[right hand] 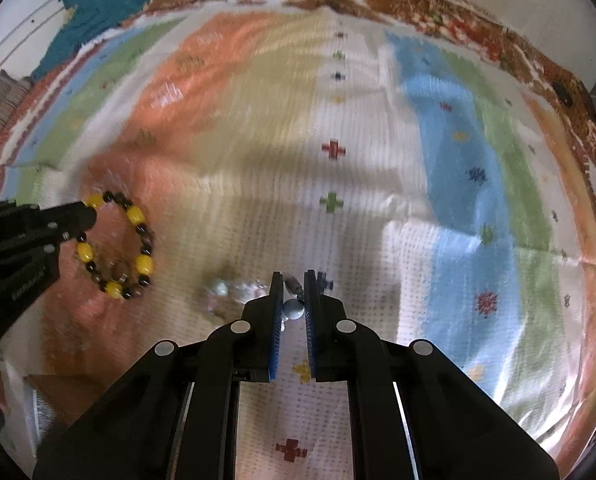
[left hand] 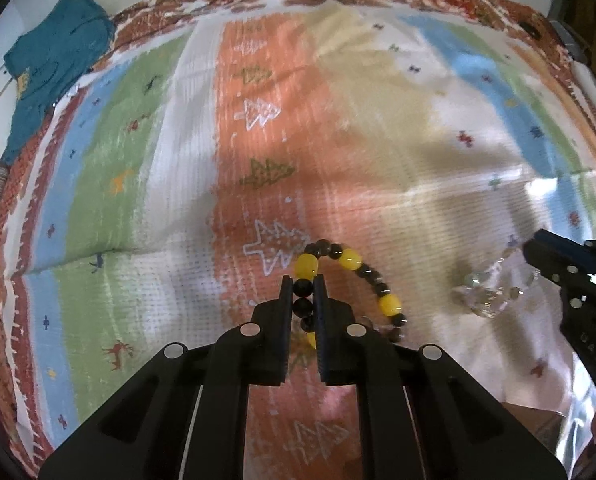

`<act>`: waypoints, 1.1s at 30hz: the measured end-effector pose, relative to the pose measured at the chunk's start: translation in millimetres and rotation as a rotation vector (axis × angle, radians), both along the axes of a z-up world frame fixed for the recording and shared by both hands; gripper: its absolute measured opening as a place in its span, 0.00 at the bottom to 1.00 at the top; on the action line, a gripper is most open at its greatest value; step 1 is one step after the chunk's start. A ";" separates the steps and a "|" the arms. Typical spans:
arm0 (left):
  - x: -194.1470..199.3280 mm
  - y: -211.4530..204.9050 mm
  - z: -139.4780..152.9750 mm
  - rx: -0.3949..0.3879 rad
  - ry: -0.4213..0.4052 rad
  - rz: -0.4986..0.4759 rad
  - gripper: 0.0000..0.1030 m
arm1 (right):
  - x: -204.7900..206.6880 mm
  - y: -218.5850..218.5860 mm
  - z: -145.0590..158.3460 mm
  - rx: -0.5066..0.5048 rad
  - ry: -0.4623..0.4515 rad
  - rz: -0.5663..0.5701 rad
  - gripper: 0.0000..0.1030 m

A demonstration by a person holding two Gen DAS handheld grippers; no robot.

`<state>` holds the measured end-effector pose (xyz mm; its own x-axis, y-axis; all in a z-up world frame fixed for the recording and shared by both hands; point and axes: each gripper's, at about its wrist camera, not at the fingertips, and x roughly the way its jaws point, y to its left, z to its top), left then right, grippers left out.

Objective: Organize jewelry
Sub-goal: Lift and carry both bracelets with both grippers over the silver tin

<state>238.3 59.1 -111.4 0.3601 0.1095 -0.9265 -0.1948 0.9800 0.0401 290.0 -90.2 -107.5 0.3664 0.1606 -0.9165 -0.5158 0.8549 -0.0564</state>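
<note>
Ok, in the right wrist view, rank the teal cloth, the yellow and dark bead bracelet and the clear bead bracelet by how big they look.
1. teal cloth, largest though far off and cut by the frame edge
2. yellow and dark bead bracelet
3. clear bead bracelet, smallest, but partly hidden behind the right gripper, so unsure

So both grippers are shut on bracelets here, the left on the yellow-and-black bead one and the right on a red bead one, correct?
Not quite. The left gripper is shut on the yellow-and-black bead bracelet, but the right gripper holds a clear, pale bead bracelet, not a red one. The right wrist view shows pale beads between its fingers.
</note>
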 end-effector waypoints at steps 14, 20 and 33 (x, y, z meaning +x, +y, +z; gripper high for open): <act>-15.5 -17.4 41.2 -0.009 -0.077 -0.034 0.09 | -23.6 1.3 33.7 0.054 -0.053 0.004 0.11; -24.0 -17.5 50.2 -0.020 -0.089 -0.035 0.09 | -31.3 1.0 37.4 0.060 -0.059 0.004 0.11; -44.2 -15.0 76.8 -0.049 -0.131 -0.013 0.09 | -52.1 -4.9 56.1 0.089 -0.080 0.012 0.11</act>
